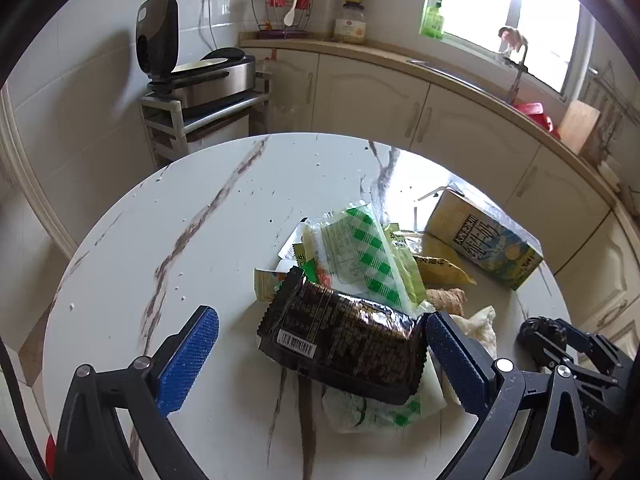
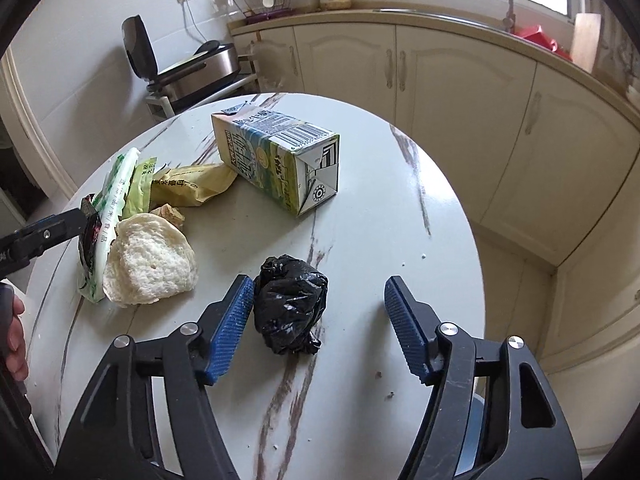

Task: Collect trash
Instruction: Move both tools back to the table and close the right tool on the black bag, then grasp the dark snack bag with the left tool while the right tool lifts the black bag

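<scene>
Your grippers straddle trash
Right gripper (image 2: 319, 316) half-open around the black bag (image 2: 289, 305) (ungripped); left gripper (image 1: 322, 344) wide open over the dark wrapper (image 1: 340, 344), ready to pinch.

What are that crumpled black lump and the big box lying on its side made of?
The black lump looks like thin glossy plastic film, probably a bag: it is wrinkled with bright highlights. The box looks like coated paperboard, a drink carton: folded glued end flaps, printed faces, a barcode.

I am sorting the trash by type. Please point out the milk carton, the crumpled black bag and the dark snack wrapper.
milk carton (image 2: 276, 160): right wrist view, printed side.
crumpled black bag (image 2: 289, 304): right wrist view, its middle.
dark snack wrapper (image 1: 344, 336): left wrist view, its middle.
</scene>
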Demonstrator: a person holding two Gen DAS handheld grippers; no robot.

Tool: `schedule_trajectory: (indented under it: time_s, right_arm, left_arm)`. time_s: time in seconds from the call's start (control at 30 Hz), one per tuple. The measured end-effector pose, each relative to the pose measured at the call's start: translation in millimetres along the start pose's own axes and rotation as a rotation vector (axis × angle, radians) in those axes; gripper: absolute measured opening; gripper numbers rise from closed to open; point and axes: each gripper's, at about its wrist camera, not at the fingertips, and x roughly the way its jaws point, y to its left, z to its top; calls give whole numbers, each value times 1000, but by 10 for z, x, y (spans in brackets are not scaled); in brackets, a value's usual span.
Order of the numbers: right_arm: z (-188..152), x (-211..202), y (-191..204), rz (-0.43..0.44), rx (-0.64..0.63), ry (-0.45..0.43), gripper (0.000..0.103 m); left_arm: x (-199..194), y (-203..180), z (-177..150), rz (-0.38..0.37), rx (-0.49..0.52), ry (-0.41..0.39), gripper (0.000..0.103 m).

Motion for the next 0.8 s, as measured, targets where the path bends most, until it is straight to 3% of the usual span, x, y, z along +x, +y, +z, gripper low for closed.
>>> schedule_trajectory:
  time_s: [0.1, 0.2, 0.43, 0.8]
  right_arm:
    - [-6, 6, 32, -6, -27, 2, 30]
    - [-26, -19, 54, 2, -42, -1, 29]
    - [-111, -89, 72, 27, -38, -2, 29]
    - [-322, -274, 152, 46, -49, 7, 28]
  left_arm:
    - [141, -13, 95, -29, -26, 32, 102]
    - [252, 21, 166, -50, -29, 42, 98]
    - [237, 236, 35, -95, -11, 63, 75]
    - [-66, 570, -390, -97, 65, 102, 60]
